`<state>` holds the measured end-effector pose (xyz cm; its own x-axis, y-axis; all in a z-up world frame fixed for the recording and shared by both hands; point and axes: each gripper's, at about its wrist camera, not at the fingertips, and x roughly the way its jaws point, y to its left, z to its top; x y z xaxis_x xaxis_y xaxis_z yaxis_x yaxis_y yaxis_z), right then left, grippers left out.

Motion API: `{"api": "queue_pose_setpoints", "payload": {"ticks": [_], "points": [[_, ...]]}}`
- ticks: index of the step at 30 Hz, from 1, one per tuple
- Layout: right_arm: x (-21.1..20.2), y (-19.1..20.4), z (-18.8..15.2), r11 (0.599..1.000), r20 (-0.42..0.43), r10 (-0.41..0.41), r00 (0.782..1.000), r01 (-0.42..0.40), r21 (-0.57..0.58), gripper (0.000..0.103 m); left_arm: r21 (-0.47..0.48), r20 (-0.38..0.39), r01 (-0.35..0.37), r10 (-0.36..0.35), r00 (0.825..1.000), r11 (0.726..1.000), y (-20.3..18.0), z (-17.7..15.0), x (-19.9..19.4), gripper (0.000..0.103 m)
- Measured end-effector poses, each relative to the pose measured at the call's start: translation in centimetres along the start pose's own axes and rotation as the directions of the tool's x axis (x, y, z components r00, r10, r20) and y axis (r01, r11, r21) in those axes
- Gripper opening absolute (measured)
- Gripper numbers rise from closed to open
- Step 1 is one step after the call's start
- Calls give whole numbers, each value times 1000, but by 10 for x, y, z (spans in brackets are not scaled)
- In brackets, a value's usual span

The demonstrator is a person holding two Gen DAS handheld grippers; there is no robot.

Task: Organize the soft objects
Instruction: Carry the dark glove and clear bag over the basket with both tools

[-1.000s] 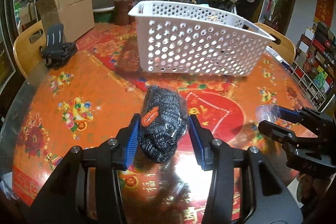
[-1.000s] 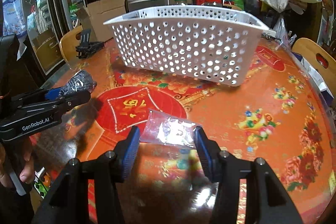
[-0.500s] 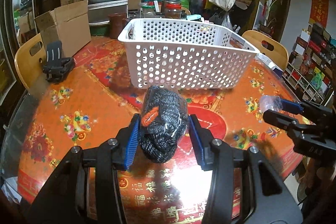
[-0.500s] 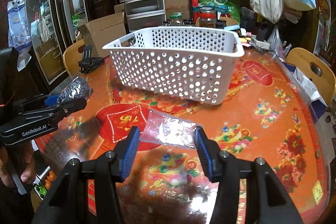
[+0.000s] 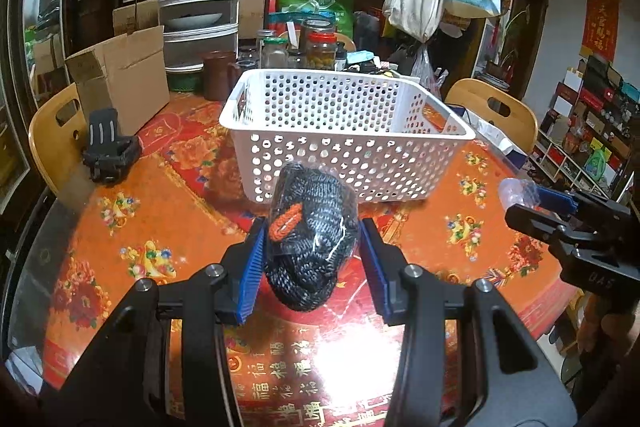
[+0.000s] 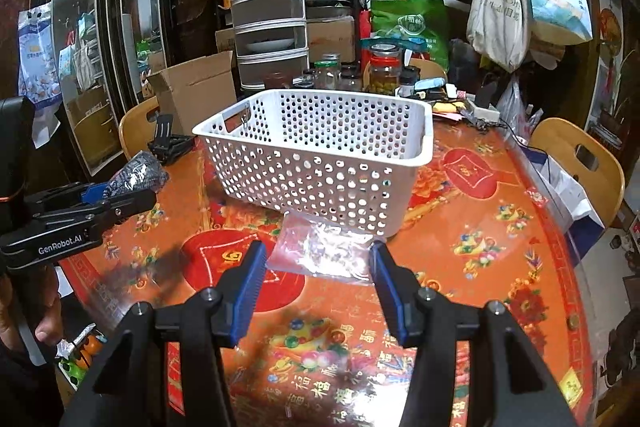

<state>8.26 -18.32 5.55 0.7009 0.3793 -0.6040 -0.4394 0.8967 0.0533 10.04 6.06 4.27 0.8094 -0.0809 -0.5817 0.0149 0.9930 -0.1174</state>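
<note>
My left gripper (image 5: 312, 259) is shut on a dark knitted bundle with an orange tag, wrapped in clear plastic (image 5: 310, 231), held above the table in front of the white perforated basket (image 5: 344, 131). My right gripper (image 6: 318, 271) is shut on a clear plastic bag with small pale contents (image 6: 324, 253), held above the table near the basket's (image 6: 320, 155) front corner. The basket looks empty. The right gripper also shows in the left wrist view (image 5: 532, 207), the left one in the right wrist view (image 6: 116, 193).
The round table (image 5: 120, 227) has a red-orange patterned cover. A black phone stand (image 5: 106, 151) and a cardboard box (image 5: 124, 79) sit at the left; jars (image 5: 320, 47) stand behind the basket. Wooden chairs (image 6: 580, 163) ring the table.
Both grippers have risen with their loads; the view now looks down into the basket from higher up. Both grips are unchanged.
</note>
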Motion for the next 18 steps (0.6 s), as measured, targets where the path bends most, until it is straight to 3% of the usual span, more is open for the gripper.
{"api": "queue_pose_setpoints", "payload": {"ticks": [8,18], "points": [[-11,-3,20,1000,30,-2,1000,2,-4,52,2,14,20,-20,1000,1000,-3,22,-13,43],[-10,-13,67,1000,47,-22,999,23,-20,52,15,11,49,-49,999,999,-11,77,-4,43]]}}
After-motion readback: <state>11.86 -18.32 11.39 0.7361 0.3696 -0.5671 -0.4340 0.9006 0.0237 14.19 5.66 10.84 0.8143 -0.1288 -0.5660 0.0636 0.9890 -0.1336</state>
